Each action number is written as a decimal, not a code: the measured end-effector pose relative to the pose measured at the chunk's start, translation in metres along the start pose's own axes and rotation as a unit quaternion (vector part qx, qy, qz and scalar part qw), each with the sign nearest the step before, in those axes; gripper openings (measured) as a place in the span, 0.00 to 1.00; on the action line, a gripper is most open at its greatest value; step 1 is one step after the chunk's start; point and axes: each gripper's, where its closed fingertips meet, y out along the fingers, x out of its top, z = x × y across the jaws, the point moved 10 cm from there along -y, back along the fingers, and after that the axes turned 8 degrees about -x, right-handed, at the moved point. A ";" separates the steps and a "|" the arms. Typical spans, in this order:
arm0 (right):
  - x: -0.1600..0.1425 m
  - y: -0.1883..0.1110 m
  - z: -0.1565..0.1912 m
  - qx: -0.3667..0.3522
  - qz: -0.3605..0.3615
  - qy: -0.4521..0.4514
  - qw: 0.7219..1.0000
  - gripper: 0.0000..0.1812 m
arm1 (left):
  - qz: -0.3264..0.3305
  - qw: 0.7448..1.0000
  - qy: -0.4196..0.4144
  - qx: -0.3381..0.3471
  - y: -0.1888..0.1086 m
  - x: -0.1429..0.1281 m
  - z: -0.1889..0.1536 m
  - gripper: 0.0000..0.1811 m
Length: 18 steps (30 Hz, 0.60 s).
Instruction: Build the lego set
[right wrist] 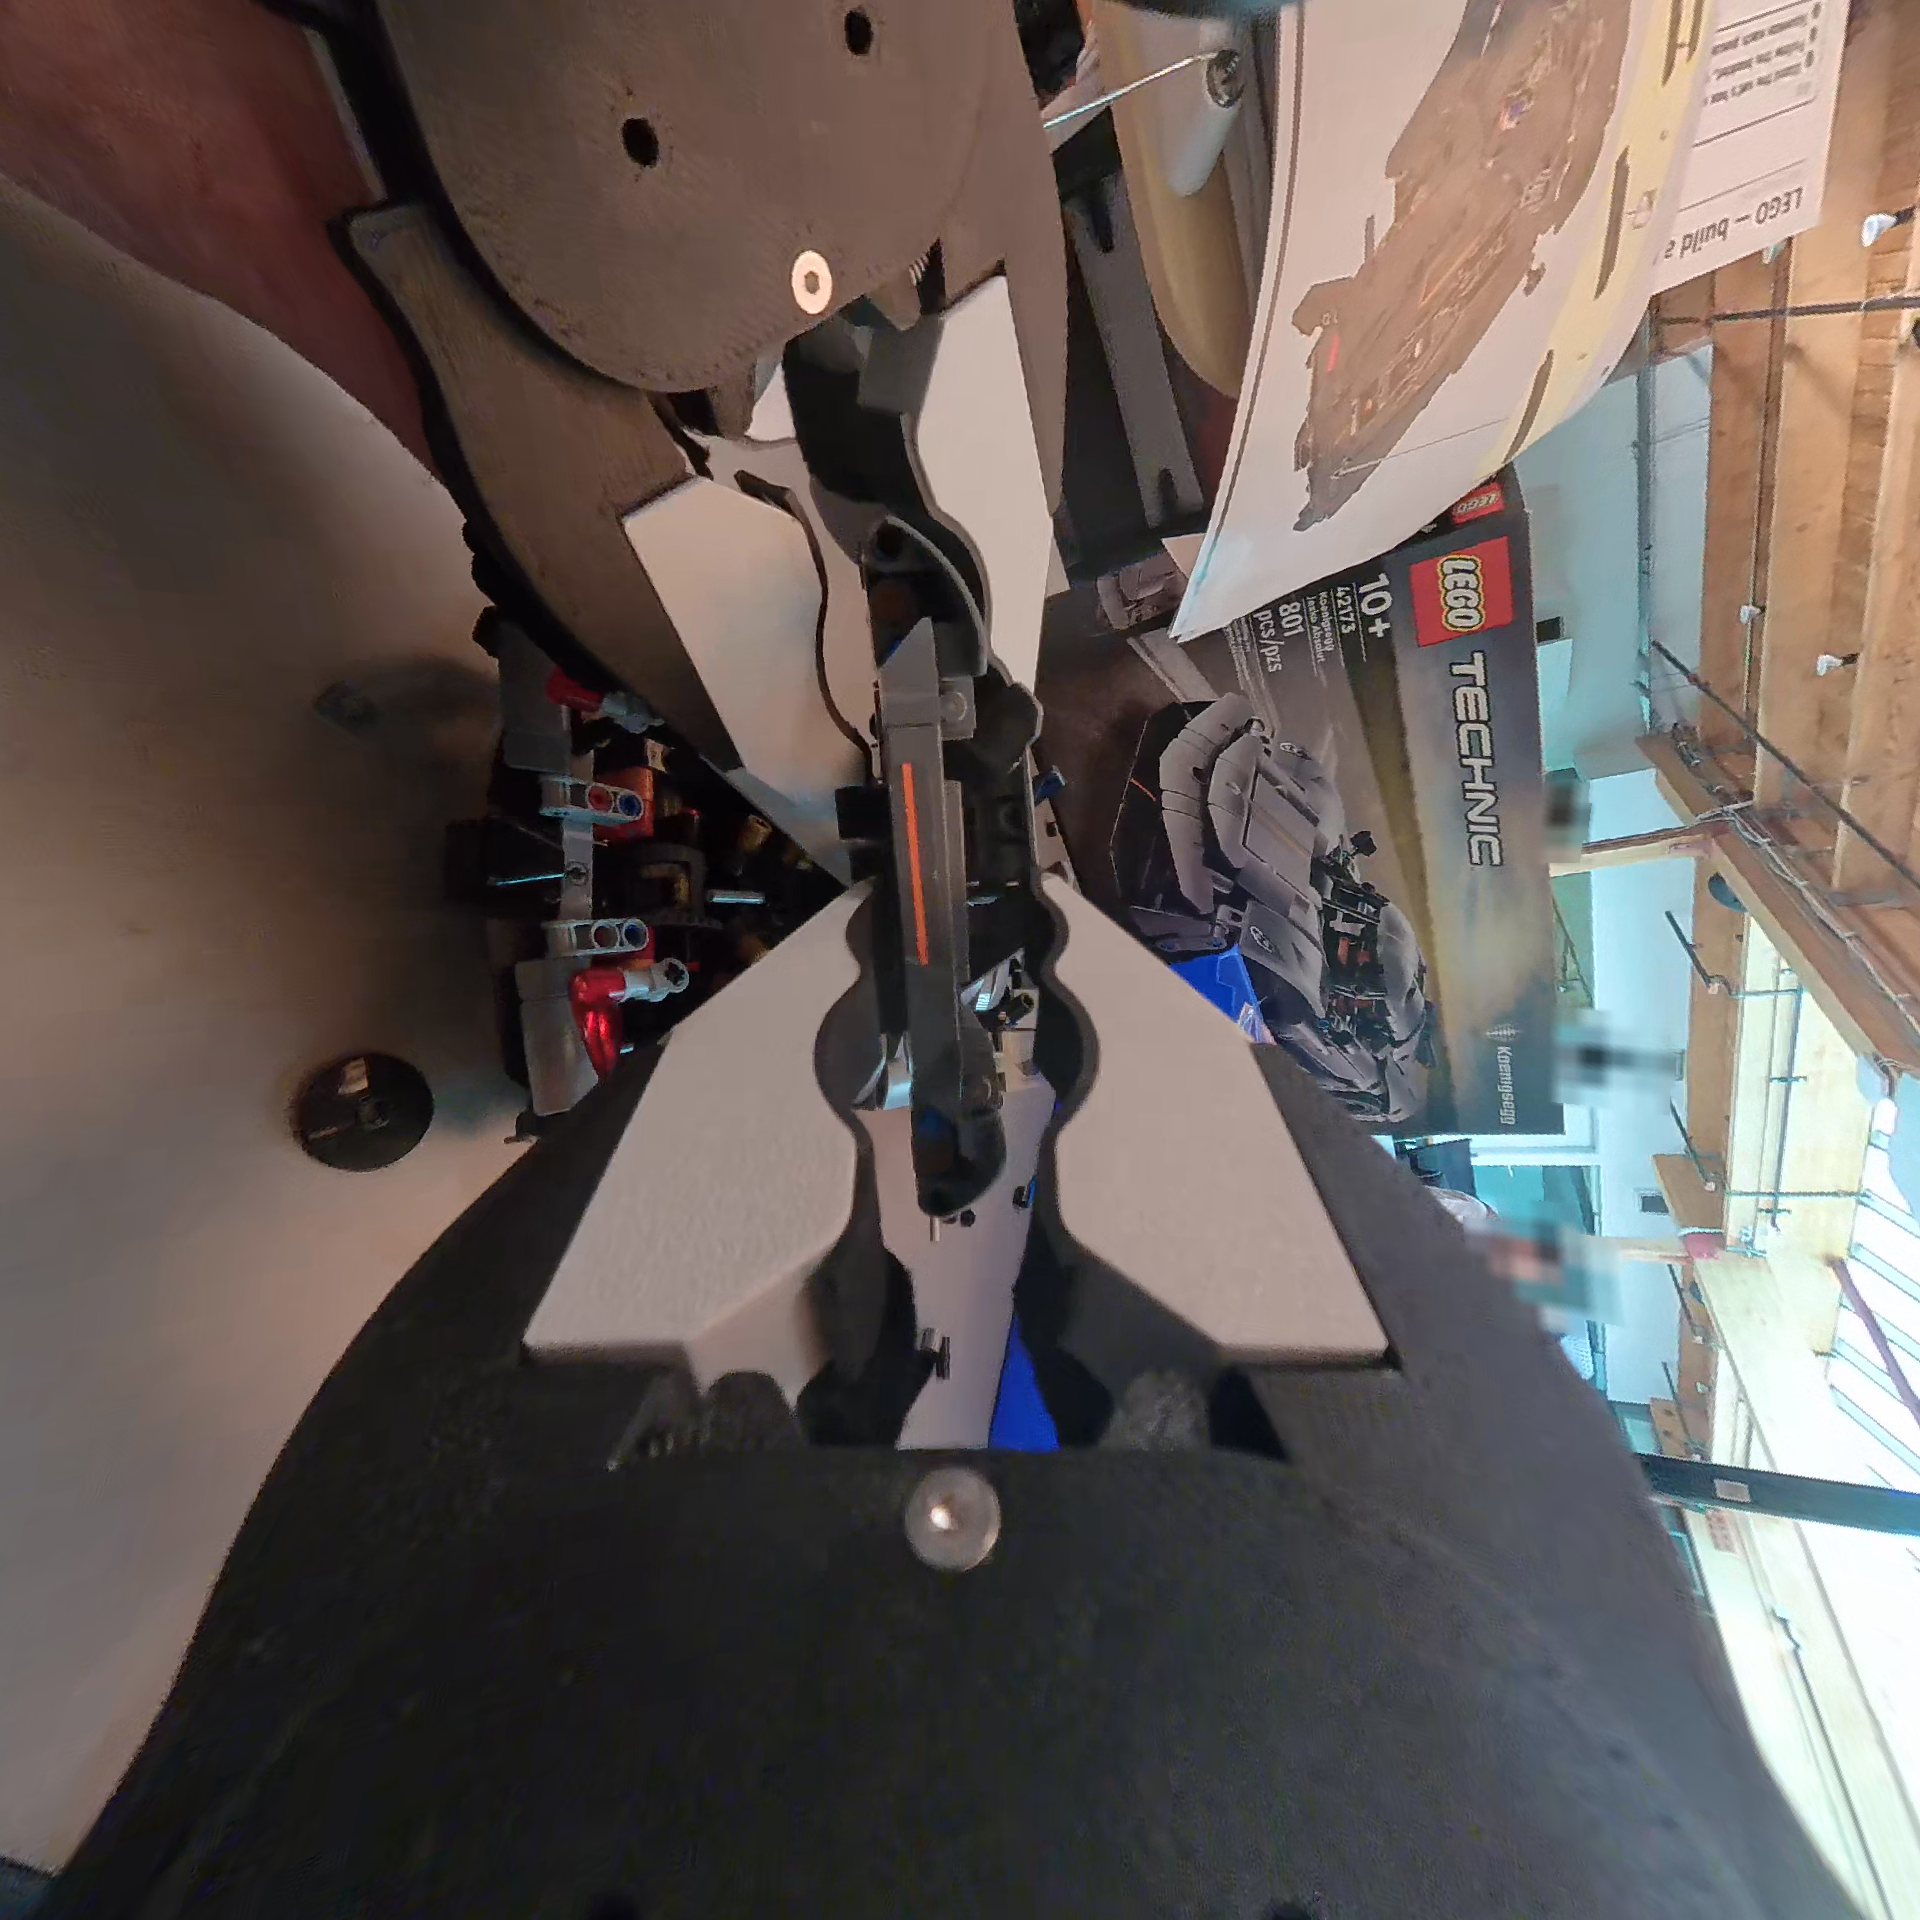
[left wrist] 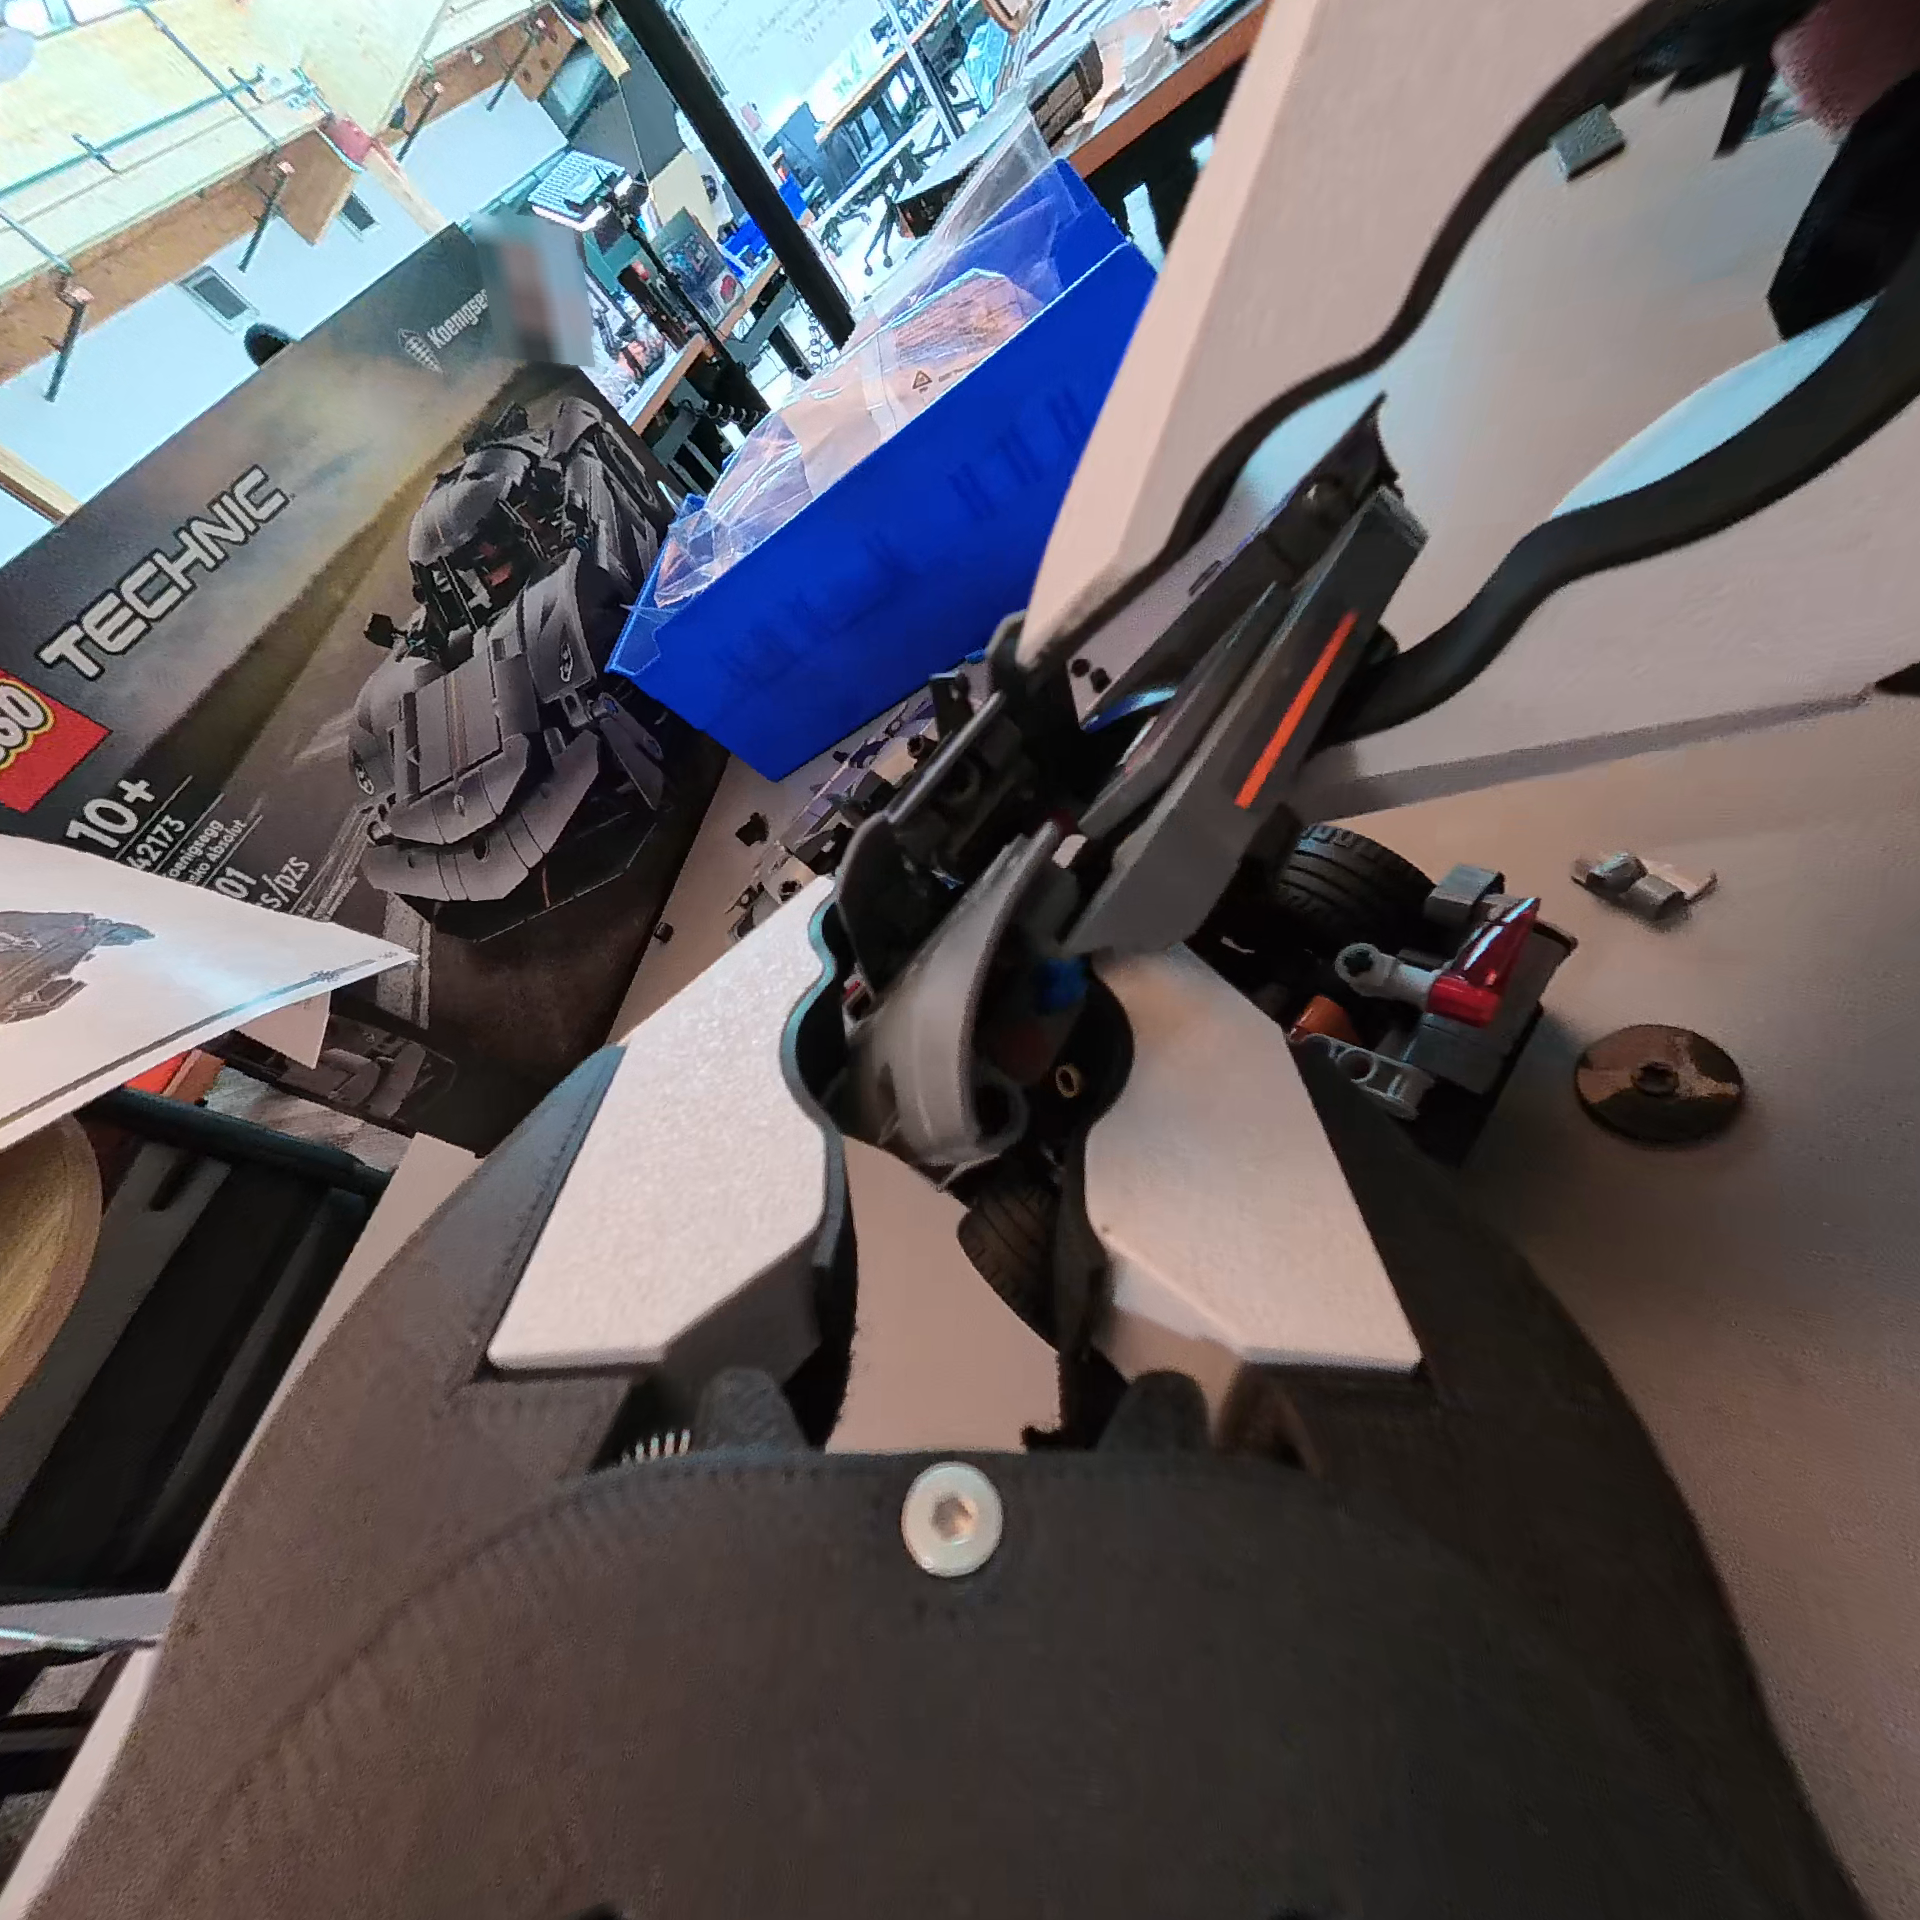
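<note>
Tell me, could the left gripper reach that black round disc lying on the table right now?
Probably not yet. The left gripper is shut on the lego car, which the right gripper also clamps. The black disc lies bare on the white table, so letting go comes first.

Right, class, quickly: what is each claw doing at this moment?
Left claw: closed on the grey car panel assembly.
Right claw: closed on the same grey car panel assembly, from the opposite end.

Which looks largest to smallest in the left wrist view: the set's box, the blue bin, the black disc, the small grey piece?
1. The set's box.
2. The blue bin.
3. The black disc.
4. The small grey piece, though it lies farther from the camera than the disc, so that last ranking is unsure.
</note>
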 end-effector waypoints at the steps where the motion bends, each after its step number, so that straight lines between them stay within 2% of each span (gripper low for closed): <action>1: -0.001 -0.001 -0.001 0.000 -0.005 0.006 1.000 0.13 | 0.000 1.000 0.001 0.002 0.000 0.000 0.000 0.21; 7: -0.010 -0.009 -0.008 0.005 -0.030 0.061 0.998 0.19 | -0.002 1.000 0.008 0.003 0.000 0.001 -0.001 0.21; 12: -0.020 -0.014 -0.012 0.024 -0.069 0.100 0.992 0.18 | -0.001 1.000 0.009 0.004 0.001 0.001 -0.002 0.21; 18: -0.028 -0.021 -0.015 0.056 -0.099 0.095 0.989 0.18 | 0.003 1.000 0.014 0.008 0.002 -0.001 -0.002 0.21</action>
